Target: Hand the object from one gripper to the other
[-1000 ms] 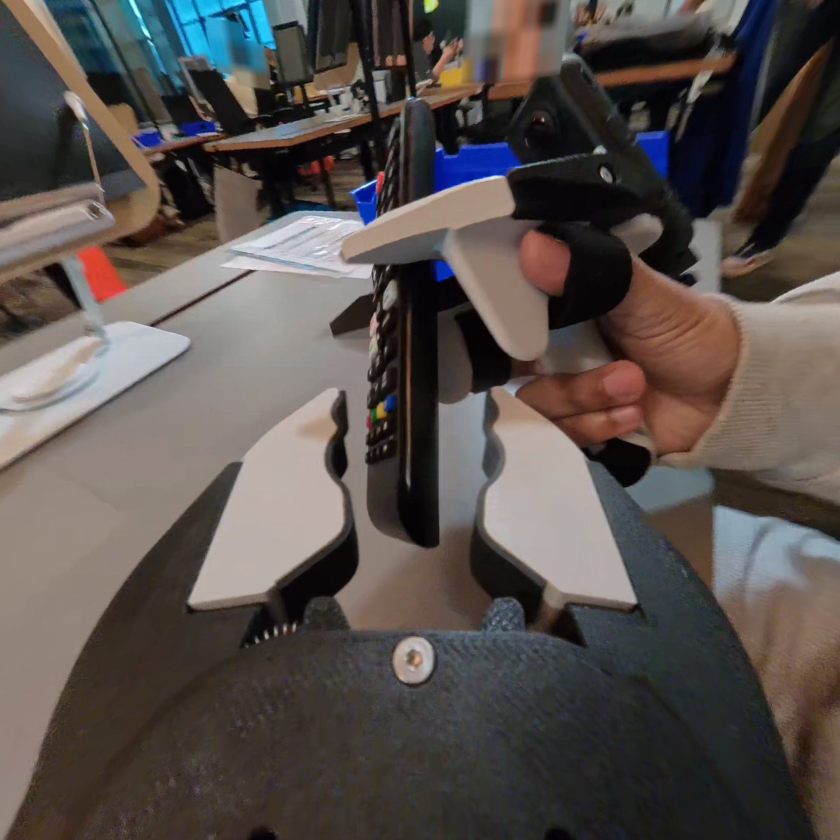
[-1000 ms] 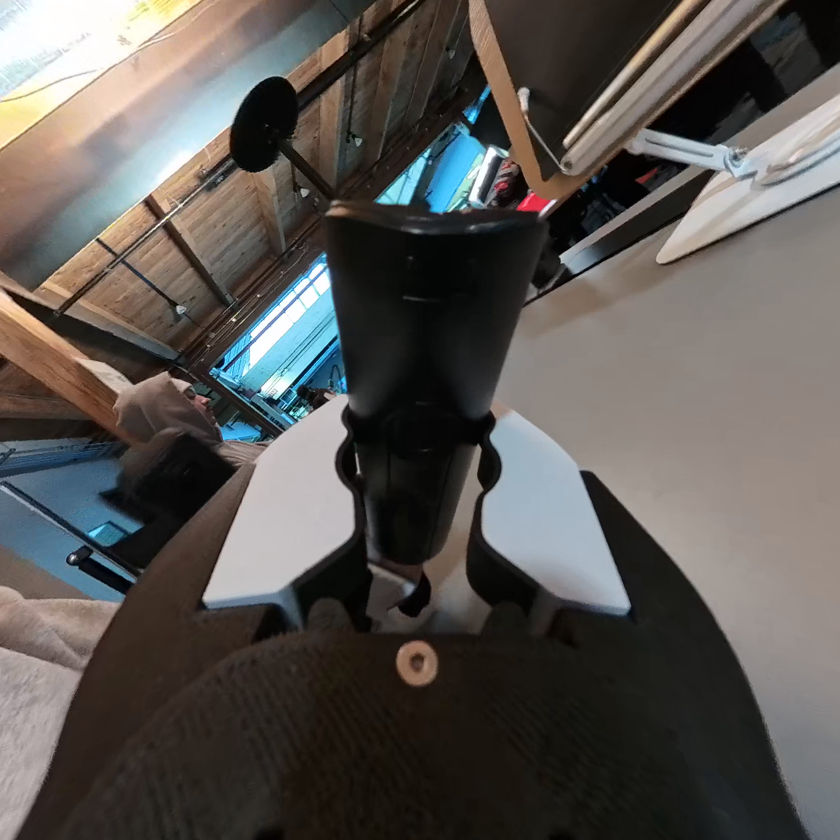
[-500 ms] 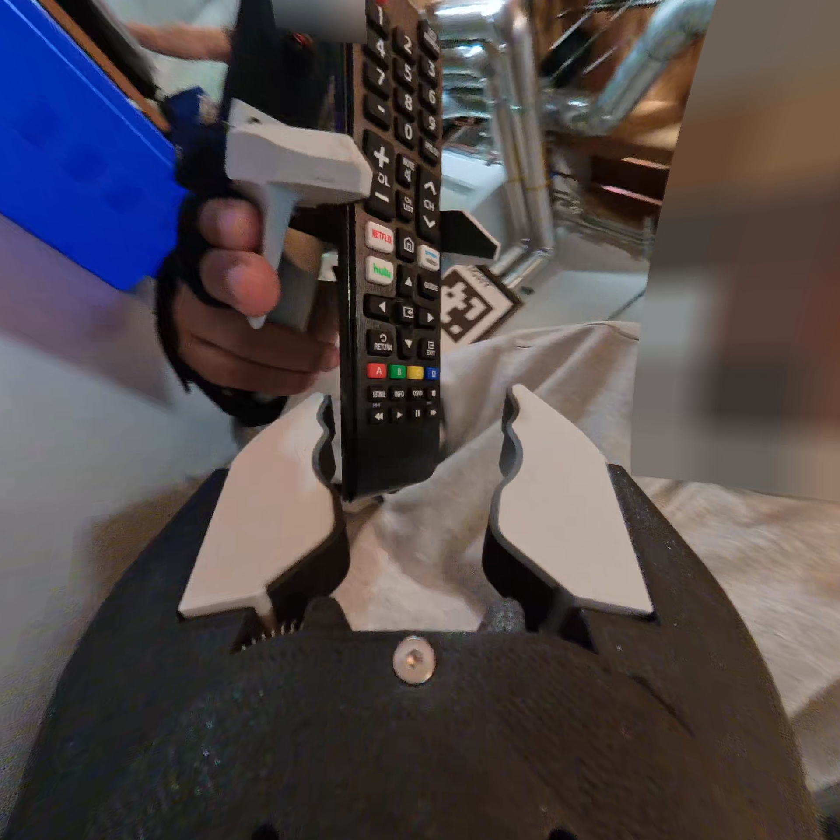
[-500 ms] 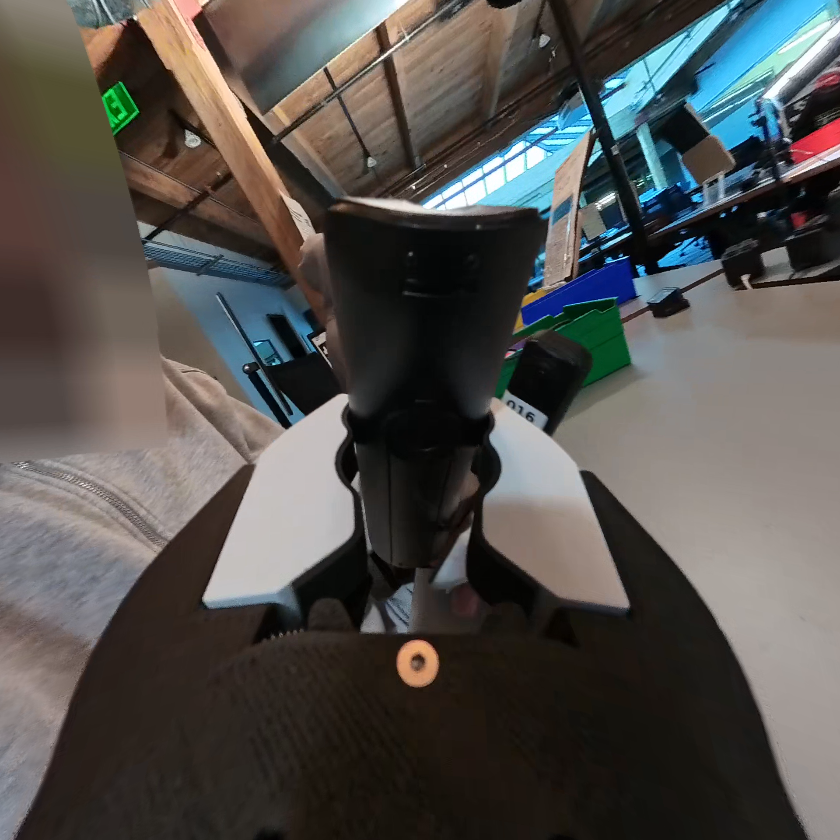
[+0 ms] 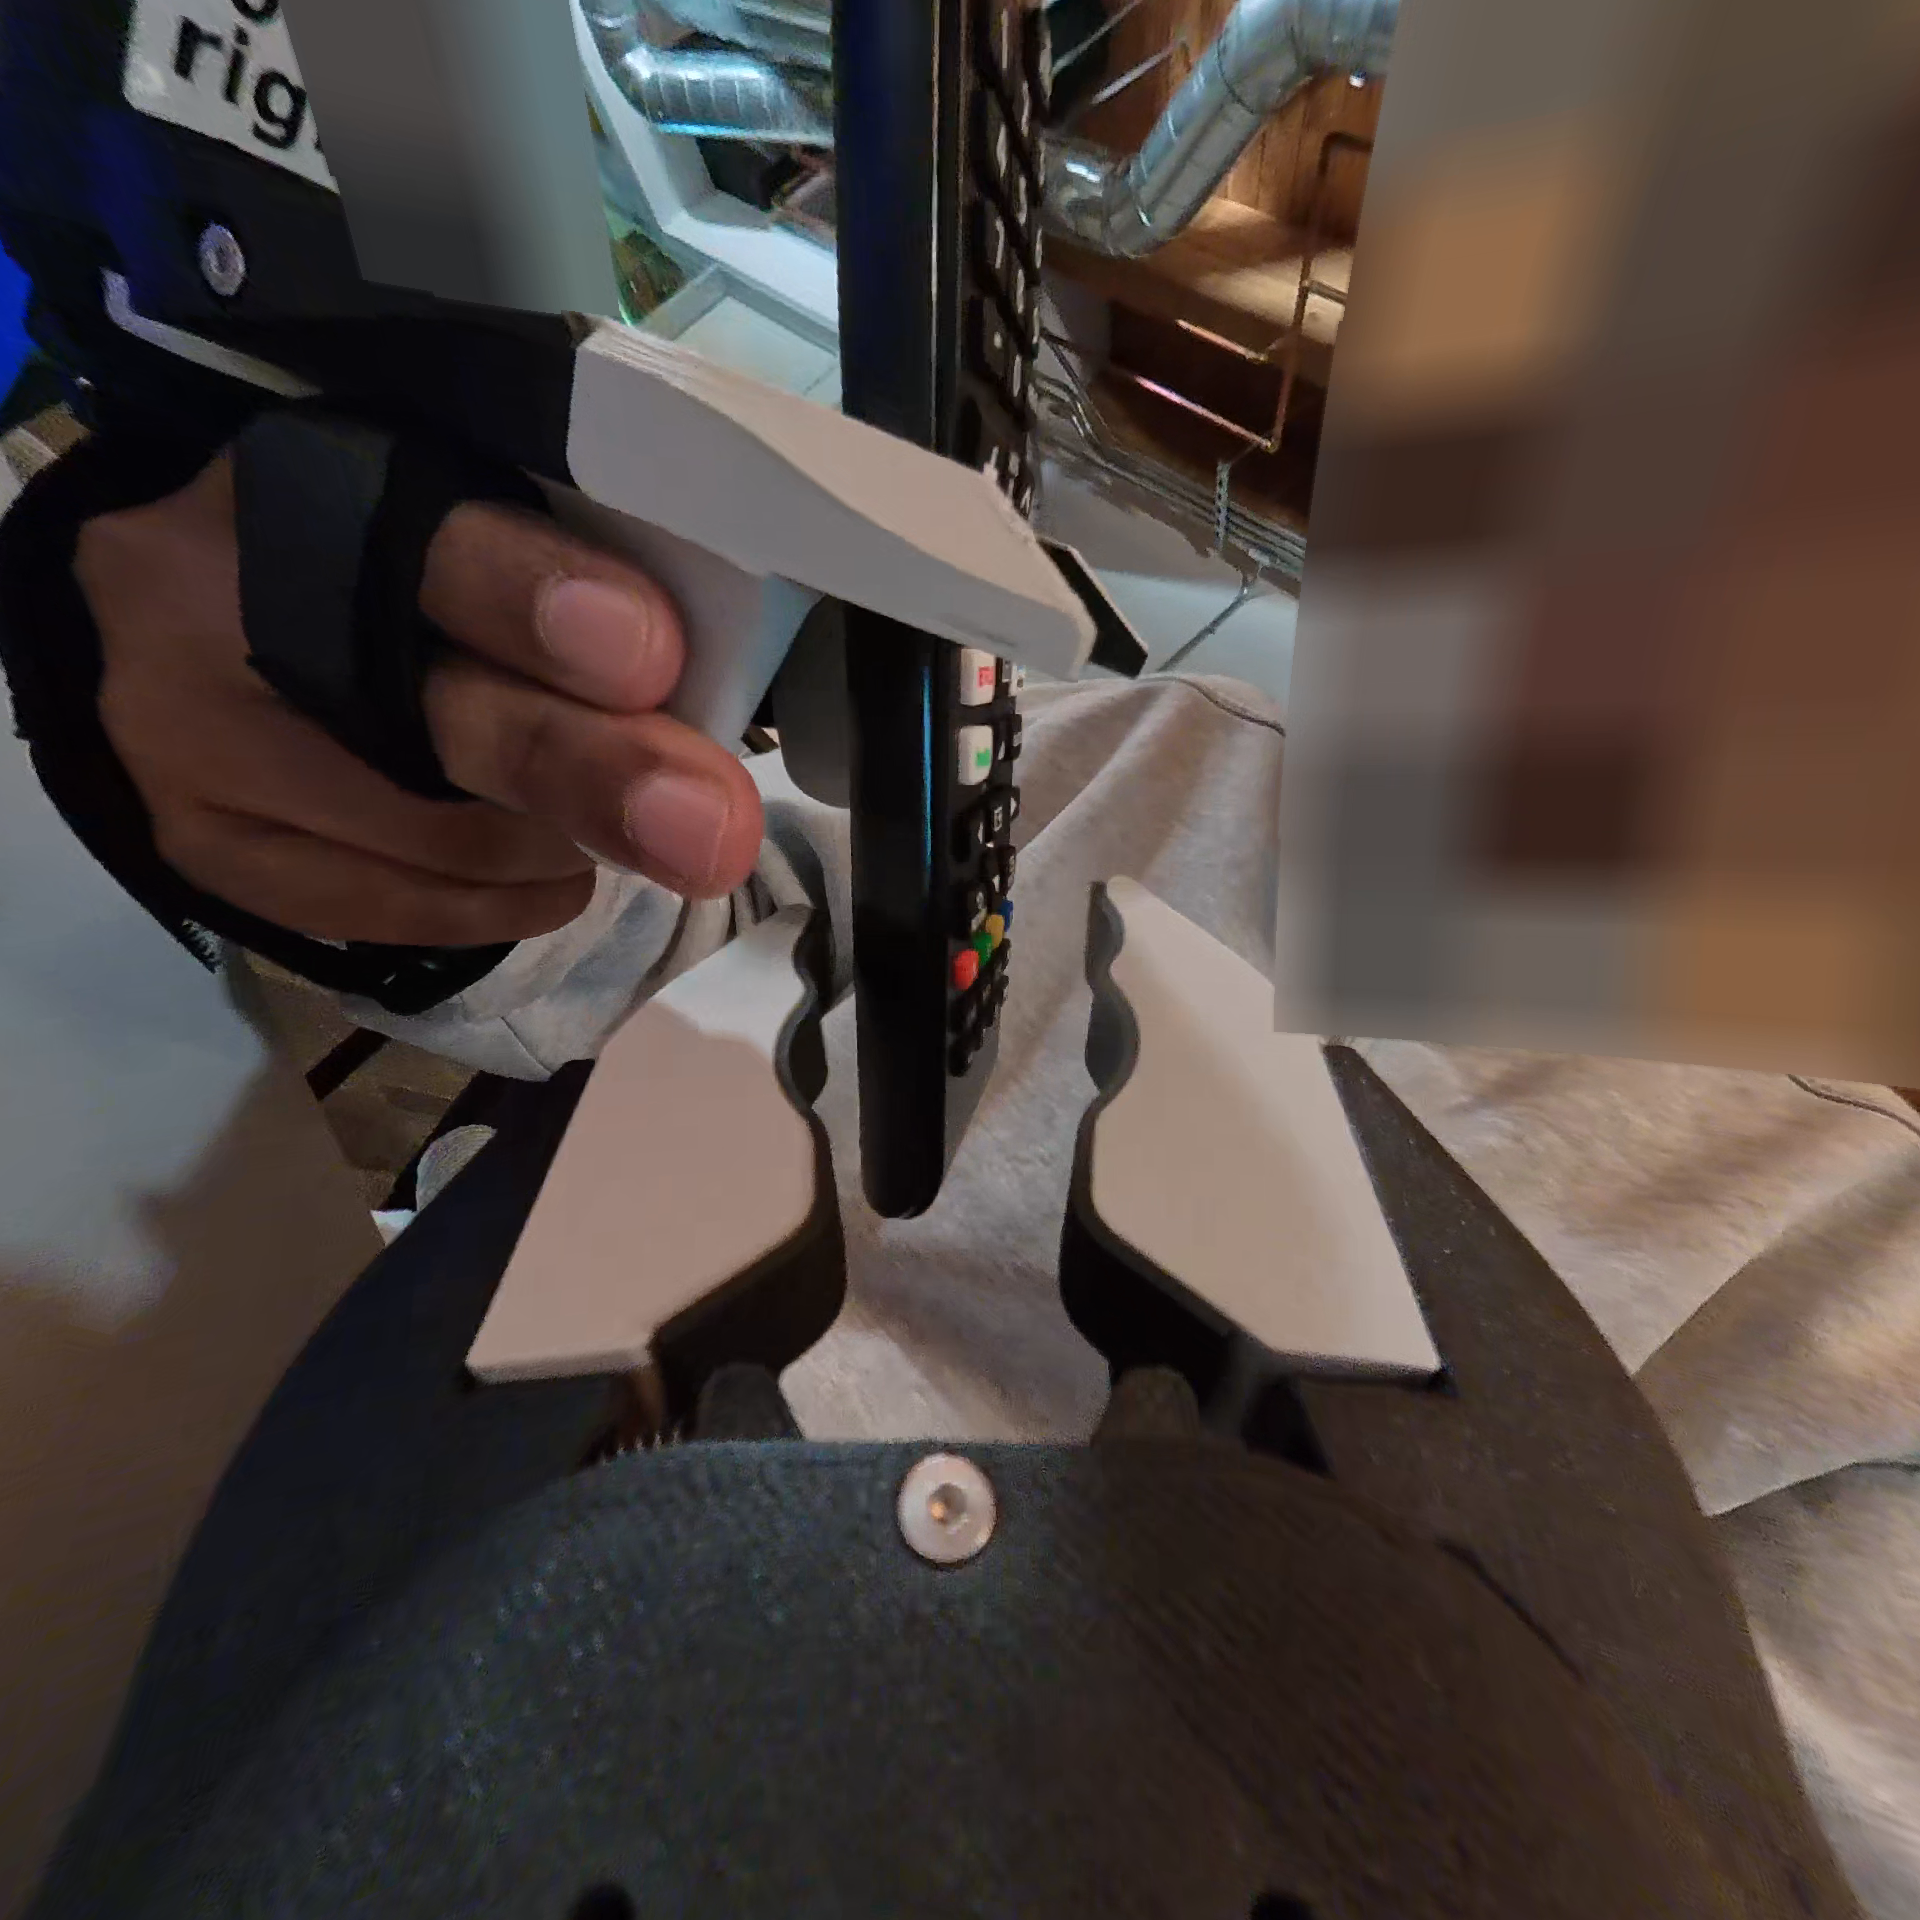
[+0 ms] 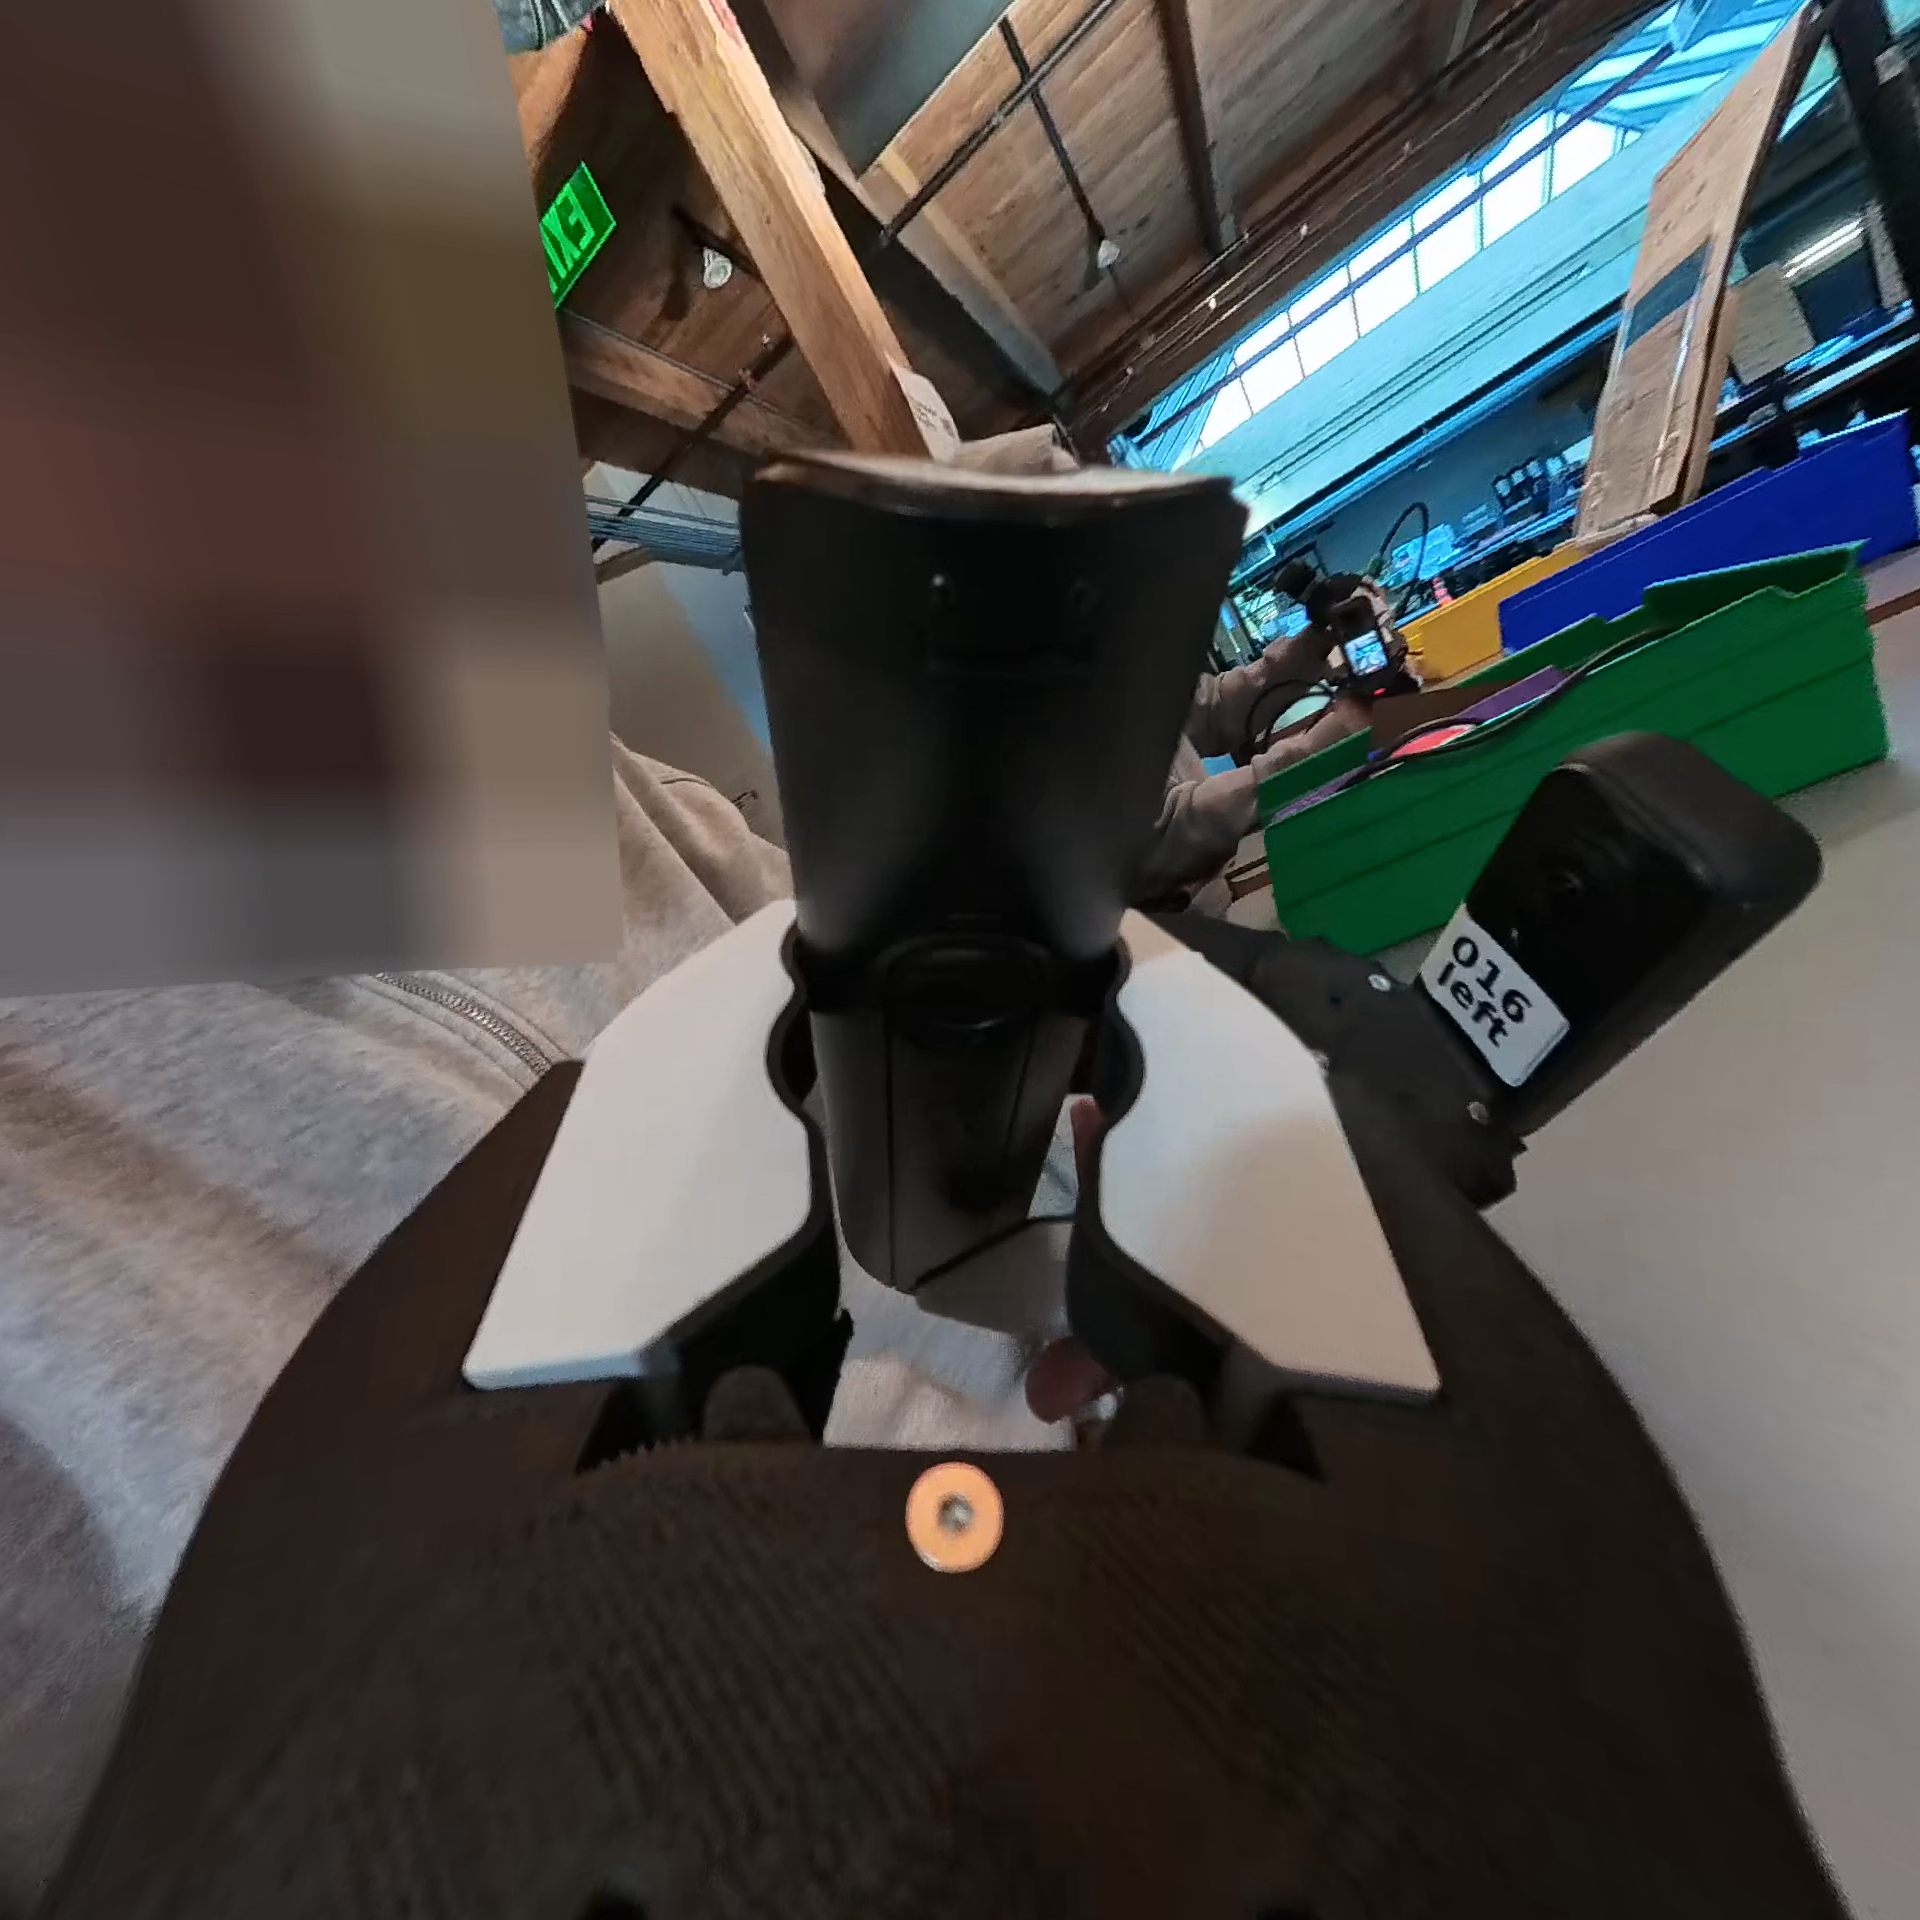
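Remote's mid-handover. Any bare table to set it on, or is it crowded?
Bare: the grey table right of the right gripper, in front of the green bin. Crowded: the remote sits between the left gripper's open fingers, over a grey sweatshirt.

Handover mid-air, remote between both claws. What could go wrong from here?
1. The left claw is open, and the remote sits off-centre, near its left finger. Closing could push it sideways.
2. Only the remote's lower tip is between those fingers, so the grip may be shallow and it may pivot.
3. The right claw alone holds the remote; letting go early would probably drop it.
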Available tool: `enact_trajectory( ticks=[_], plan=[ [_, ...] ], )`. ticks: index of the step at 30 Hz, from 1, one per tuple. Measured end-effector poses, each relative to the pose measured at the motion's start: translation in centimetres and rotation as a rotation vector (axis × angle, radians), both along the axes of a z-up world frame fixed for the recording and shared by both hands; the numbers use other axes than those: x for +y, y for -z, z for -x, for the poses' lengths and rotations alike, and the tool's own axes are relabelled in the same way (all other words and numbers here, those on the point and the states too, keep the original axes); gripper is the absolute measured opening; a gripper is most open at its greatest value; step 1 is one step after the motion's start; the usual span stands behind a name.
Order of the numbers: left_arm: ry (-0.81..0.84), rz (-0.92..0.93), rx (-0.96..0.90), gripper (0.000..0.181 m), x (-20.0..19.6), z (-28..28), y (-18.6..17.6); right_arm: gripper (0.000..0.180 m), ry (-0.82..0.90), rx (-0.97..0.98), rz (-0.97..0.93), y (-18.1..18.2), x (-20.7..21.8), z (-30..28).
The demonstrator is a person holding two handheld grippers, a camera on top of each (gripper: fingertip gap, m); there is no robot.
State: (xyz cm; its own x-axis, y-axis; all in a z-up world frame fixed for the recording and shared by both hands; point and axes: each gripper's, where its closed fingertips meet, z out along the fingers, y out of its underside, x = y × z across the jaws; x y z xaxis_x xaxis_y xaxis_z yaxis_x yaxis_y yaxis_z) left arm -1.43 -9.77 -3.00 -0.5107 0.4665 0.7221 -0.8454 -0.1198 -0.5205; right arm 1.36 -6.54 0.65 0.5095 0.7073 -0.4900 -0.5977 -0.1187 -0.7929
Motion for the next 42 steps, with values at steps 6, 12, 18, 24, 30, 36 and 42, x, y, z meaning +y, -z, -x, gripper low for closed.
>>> enact_trajectory(
  ticks=[6,12,18,24,30,36,42],
  plan=[
    [0.045,-0.019,-0.063,0.029,-0.6,1.3,0.1,0.052,-0.031,0.012,-0.012,-0.3,-0.1,0.6],
    [-0.059,-0.073,-0.119,0.028,-0.4,0.2,0.5,0.053,0.069,0.038,-0.015,-0.1,0.6,-0.7],
    [-0.347,-0.205,-0.190,0.027,0.6,-3.3,1.5,0.057,0.361,0.095,0.019,0.8,1.0,-6.2],
    [-0.646,-0.498,-0.244,0.027,2.3,-7.2,4.4,0.054,0.642,0.125,0.061,1.6,0.0,-11.3],
    [-0.714,-0.668,-0.234,0.027,2.5,-8.3,6.7,0.051,0.712,0.089,0.090,2.0,-0.2,-12.1],
    [-0.716,-0.720,-0.260,0.026,2.1,-8.2,7.1,0.047,0.713,-0.025,0.163,2.9,1.0,-11.0],
    [-0.682,-0.745,-0.271,0.026,1.5,-7.8,7.4,0.034,0.693,-0.022,0.164,2.9,1.1,-10.7]
  ],
)
